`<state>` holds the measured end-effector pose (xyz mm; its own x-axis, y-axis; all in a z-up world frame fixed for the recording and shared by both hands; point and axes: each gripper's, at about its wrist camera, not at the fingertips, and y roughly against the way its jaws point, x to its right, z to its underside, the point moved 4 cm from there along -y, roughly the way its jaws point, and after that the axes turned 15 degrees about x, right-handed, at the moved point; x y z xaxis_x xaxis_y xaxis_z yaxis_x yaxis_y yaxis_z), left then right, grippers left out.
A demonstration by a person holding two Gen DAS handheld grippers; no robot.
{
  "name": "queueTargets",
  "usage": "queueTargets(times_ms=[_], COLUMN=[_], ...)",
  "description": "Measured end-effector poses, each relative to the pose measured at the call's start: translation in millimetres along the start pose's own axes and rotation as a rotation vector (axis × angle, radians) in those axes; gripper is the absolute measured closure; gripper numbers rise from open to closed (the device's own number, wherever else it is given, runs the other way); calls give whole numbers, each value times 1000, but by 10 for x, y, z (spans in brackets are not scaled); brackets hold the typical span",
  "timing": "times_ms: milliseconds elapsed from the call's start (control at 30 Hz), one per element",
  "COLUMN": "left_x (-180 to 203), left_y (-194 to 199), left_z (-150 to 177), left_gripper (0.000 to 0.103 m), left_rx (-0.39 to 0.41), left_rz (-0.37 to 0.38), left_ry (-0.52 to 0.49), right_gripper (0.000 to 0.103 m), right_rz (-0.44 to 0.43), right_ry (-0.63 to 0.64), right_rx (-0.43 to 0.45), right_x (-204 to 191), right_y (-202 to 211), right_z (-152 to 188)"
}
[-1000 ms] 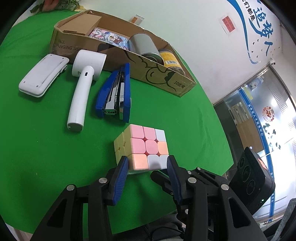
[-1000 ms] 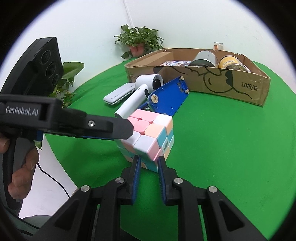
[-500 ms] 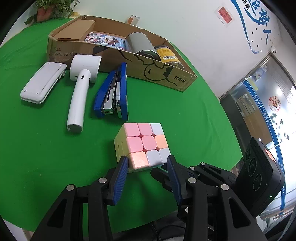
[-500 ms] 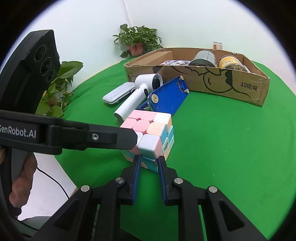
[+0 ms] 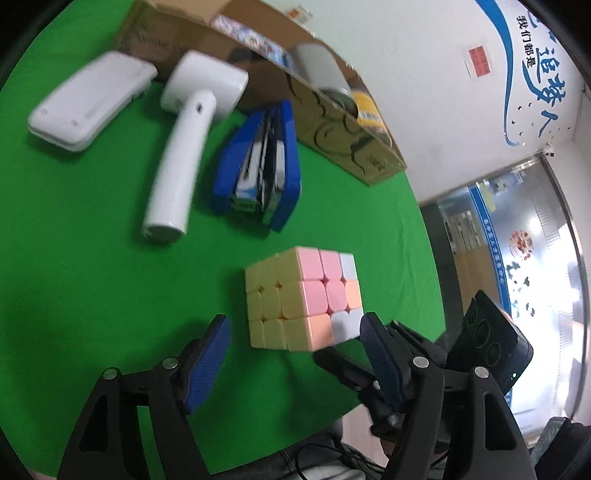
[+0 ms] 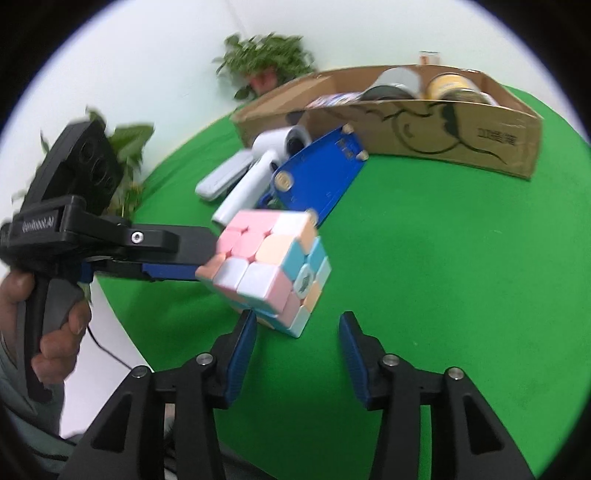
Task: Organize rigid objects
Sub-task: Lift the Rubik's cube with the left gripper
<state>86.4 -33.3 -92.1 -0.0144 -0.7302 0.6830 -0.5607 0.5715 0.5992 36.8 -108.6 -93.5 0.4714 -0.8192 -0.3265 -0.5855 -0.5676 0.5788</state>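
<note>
Pastel plastic puzzle cube (image 5: pixel 301 299) resting on green desk (image 5: pixel 92 258) | left tongs (image 5: pixel 295 350), right tongs (image 6: pixel 297 347) opening, pads clear | releasing it.

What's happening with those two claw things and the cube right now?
Left gripper and right gripper: jaws opening, neither gripping. Cube on green table, beside both. Nothing blocks it; stapler lies beyond.

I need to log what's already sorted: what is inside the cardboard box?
Inside the cardboard box a grey cylindrical can, a yellow-labelled jar and a colourful printed packet show. The box's near wall hides their lower parts and the floor.
</note>
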Motion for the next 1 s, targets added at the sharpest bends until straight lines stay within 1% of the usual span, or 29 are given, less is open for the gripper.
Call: queueTargets(times_ms=[133,267,333,433,500,767,1000], left_x=[-59,-30,-4,57,108,275,415], left_y=[-130,-184,-183,-164,-140,107,425], left_z=[37,30,32,15,9,-125,-389], left_gripper=[33,39,39,43,44,44,44], left_rx=[-24,-12,2,30,41,119,201], left_rz=[17,45,34,15,1,10,42], left_ry=[46,50,37,2,-30,-96,-151], right_gripper=[57,57,57,57,57,58,58], right_rz=[-20,22,51,77,80,90,96], right_ry=[98,123,149,189,178,209,255], right_rx=[-22,-23,-21,-19,-16,68,152], right_x=[-195,-235,-268,-302,-294,-377,-481], right_y=[-107,-206,-228,-222,-218,-102,-26], right_z=[22,1,7,24,19,-132,-475])
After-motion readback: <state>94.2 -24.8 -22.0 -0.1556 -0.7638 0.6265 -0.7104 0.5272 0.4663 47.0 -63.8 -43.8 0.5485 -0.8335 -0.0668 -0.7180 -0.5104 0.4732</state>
